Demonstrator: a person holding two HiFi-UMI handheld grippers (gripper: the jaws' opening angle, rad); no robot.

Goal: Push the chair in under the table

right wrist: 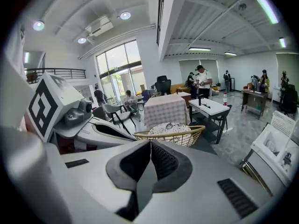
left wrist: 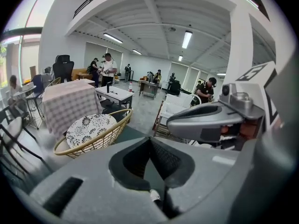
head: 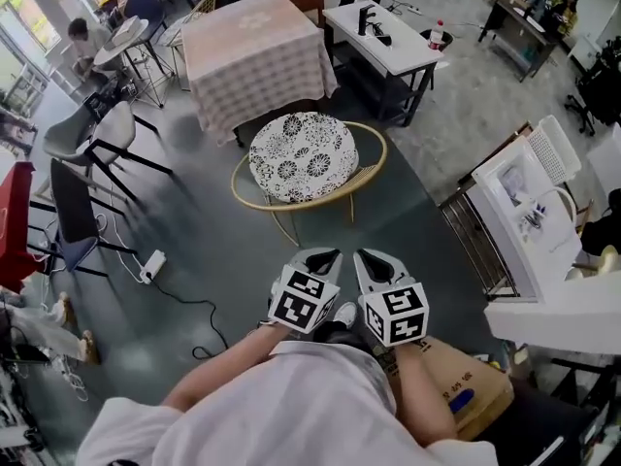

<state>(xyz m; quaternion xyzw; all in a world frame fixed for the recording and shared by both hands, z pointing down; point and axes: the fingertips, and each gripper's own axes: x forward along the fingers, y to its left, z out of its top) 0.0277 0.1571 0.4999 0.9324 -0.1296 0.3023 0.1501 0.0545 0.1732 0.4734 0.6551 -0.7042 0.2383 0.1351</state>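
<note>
Approach stage: left gripper [head: 320,258] and right gripper [head: 373,260], both closed and empty, sat short of the chair [head: 303,158] at twelve o'clock; next, push it toward the table [head: 254,51].

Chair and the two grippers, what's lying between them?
Only bare floor lies between the chair, the left gripper and the right gripper, seen in the head view.
</note>
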